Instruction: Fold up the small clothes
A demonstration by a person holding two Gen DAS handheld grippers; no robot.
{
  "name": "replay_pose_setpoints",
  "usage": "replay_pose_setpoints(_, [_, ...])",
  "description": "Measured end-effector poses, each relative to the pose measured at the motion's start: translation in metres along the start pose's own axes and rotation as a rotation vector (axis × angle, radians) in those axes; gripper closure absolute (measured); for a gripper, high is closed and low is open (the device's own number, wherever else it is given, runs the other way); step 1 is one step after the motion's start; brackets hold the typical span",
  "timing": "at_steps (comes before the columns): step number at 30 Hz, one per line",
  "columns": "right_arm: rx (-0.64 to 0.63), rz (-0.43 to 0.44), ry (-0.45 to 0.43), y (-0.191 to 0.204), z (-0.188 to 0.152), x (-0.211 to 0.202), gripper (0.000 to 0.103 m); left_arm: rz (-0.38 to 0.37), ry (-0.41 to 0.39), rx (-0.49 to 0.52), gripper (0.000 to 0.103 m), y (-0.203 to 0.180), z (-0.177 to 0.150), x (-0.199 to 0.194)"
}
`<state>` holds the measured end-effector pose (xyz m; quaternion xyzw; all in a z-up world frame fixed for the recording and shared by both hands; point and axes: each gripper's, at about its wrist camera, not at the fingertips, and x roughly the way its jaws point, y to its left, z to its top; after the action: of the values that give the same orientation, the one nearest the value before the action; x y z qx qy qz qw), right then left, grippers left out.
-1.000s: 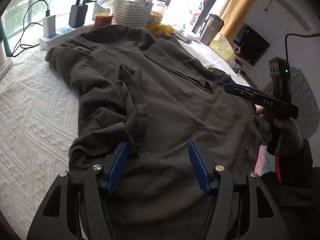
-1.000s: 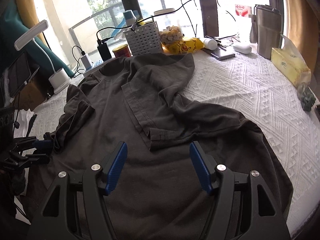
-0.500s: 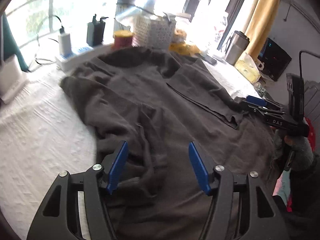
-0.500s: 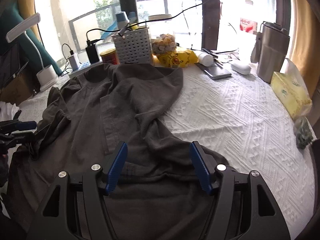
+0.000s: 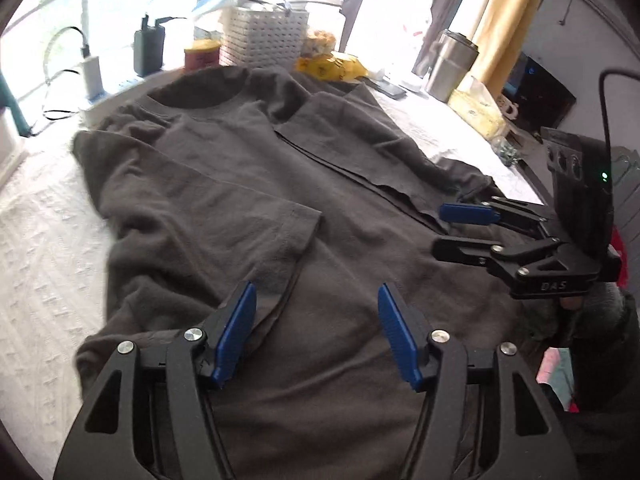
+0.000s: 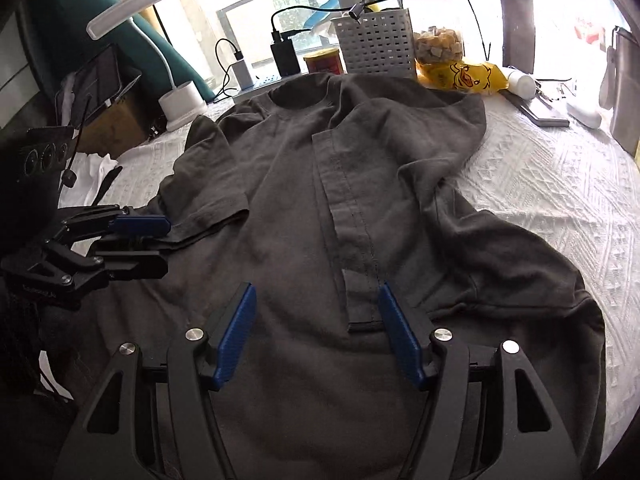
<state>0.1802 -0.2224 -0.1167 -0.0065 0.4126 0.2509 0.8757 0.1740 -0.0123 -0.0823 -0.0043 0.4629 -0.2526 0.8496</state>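
A dark grey t-shirt (image 5: 248, 184) lies spread on the white textured cover, collar toward the window; it also shows in the right wrist view (image 6: 288, 208). Its right side is folded in over the body, with a hem strip (image 6: 352, 240) running down the middle. The left sleeve lies folded in on the body (image 6: 216, 200). My left gripper (image 5: 316, 320) is open and empty just above the lower part of the shirt; in the right wrist view (image 6: 160, 240) its tips are at the sleeve edge. My right gripper (image 6: 316, 320) is open and empty over the lower end of the hem strip; it shows at the shirt's right side (image 5: 448, 228).
Along the far edge stand a white perforated basket (image 6: 376, 44), a red tin (image 6: 324, 62), chargers with cables (image 6: 286, 54), a yellow snack bag (image 6: 460, 74) and a steel tumbler (image 5: 450, 66). A white desk lamp (image 6: 180, 104) is at far left. Bare white cover (image 6: 560, 184) lies right of the shirt.
The shirt now lies flatter, with the left sleeve smoothed onto the body. Both grippers have drawn back toward the near end, and both stayed open.
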Motion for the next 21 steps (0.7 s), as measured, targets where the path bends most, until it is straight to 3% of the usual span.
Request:
replay_pose_setpoints(4, [-0.002,0.001,-0.014,0.000,-0.011,-0.013,0.035,0.141,-0.074,-0.006,0.040,0.008,-0.005,-0.019])
replay_pose_setpoints(7, [-0.007,-0.007,-0.035,0.000,-0.017,-0.025,0.035,0.346,-0.116,0.001,0.040,0.016,-0.011,-0.020])
replay_pose_setpoints(8, [-0.010,-0.015,-0.047,0.000,-0.018,-0.029,0.035,0.347,-0.101,0.002,0.040,0.018,-0.014,-0.019])
replay_pose_setpoints(13, [-0.026,-0.079,-0.146,-0.004,-0.018,-0.066,0.035,0.215,-0.056,0.061,0.040,0.004,-0.029,-0.014])
replay_pose_setpoints(16, [-0.028,-0.124,-0.214,-0.008,-0.021,-0.094,0.035,0.204,-0.036,0.080,0.040,-0.006,-0.035,-0.011])
replay_pose_setpoints(21, [-0.042,-0.205,-0.252,-0.020,-0.035,-0.128,0.035,0.222,-0.087,0.034,0.040,-0.014,-0.052,-0.031])
